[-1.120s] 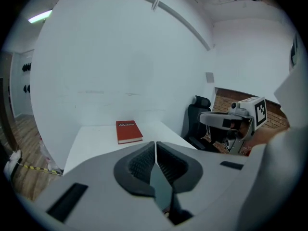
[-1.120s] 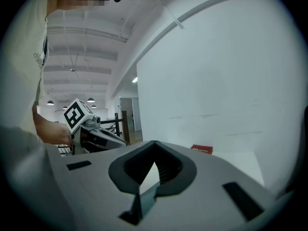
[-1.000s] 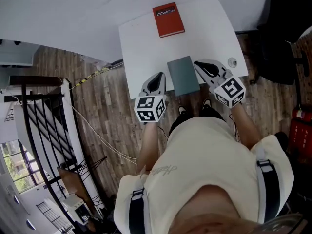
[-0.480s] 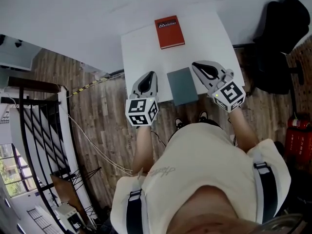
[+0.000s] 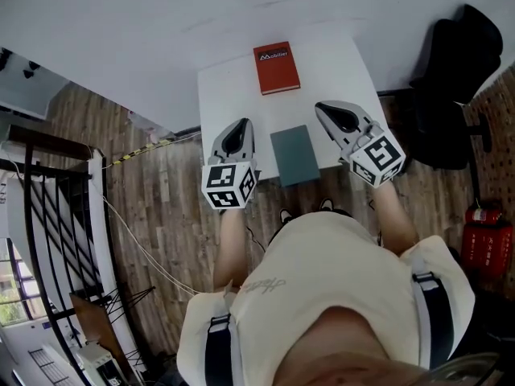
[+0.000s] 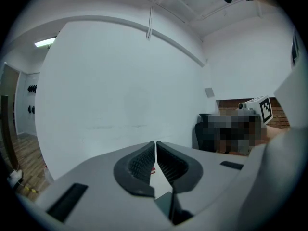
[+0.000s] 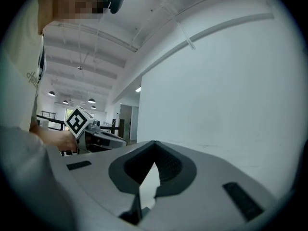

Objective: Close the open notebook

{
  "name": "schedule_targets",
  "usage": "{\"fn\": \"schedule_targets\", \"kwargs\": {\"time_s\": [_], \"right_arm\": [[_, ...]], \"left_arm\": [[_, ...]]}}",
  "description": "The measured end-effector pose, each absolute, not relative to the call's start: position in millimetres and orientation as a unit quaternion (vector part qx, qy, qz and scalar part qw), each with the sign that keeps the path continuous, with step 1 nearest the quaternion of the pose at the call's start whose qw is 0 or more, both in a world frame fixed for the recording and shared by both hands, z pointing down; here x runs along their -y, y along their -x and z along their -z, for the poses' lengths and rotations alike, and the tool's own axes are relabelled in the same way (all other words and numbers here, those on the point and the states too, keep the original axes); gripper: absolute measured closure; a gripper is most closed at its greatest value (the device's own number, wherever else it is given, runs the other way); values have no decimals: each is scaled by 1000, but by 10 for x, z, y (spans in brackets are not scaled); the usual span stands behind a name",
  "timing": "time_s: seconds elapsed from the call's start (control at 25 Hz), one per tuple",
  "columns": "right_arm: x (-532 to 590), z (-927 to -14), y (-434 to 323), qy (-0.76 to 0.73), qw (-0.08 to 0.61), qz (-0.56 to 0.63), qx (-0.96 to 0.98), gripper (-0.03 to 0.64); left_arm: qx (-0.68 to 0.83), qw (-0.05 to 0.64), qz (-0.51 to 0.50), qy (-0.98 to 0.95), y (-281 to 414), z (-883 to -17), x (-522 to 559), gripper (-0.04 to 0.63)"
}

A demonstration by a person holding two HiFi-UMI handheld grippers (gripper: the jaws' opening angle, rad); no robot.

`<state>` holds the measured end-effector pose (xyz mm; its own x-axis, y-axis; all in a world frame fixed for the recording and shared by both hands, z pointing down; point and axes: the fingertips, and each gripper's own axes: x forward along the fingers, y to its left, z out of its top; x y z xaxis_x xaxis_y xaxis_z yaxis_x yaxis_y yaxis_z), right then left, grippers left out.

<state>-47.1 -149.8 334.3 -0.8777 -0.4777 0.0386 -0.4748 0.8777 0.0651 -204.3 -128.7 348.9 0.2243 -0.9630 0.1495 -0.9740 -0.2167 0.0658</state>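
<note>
Railing: black [image 5: 48, 207], far left, cut off by the frame edge. Head view only.
Floor: wood planks [image 5: 161, 175], crossed by a thin cable.
Left gripper: at the table's front left edge [image 5: 241, 124], just beside the notebook and apart from it. Its own view [image 6: 155, 144] shows the jaws drawn together to a hairline gap with nothing between them.
Table: white [image 5: 229, 87], set against a white wall. The grippers hide parts of its front edge.
Book: red [image 5: 276, 67], flat at the back of the table, well apart from the notebook. The left gripper view gives only a red sliver [image 6: 152, 170] behind the jaws.
Notebook: grey-green [image 5: 294, 155], closed and flat, at the table's front edge between the two grippers. The left gripper view catches one dark corner [image 6: 165, 203] below the jaws. In the right gripper view it is too little seen to tell.
Person: cream top [image 5: 338, 296], seen from above, filling the lower frame. The legs are mostly hidden.
Right gripper: at the table's front right [image 5: 320, 106], just beside the notebook. Its own view [image 7: 154, 143] shows the jaws clenched, tips meeting, empty. Each gripper view also shows the other gripper's cube [image 6: 263, 109] [image 7: 77, 121].
Chair: black [image 5: 451, 71], right of the table. It is blurred over in the left gripper view.
Red object: right edge [image 5: 483, 240], cut off, kind unclear.
</note>
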Motion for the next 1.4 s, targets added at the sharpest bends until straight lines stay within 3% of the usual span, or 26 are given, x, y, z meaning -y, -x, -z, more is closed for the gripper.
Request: {"fn": "schedule_targets", "kwargs": {"time_s": [0.32, 1.4], "right_arm": [[1506, -3374, 453, -263, 27, 29, 964, 609], [1514, -3558, 557, -264, 57, 30, 962, 609]], "left_arm": [[635, 57, -30, -770, 2183, -3356, 1247, 568], [631, 97, -26, -769, 2286, -3655, 1232, 568]]}}
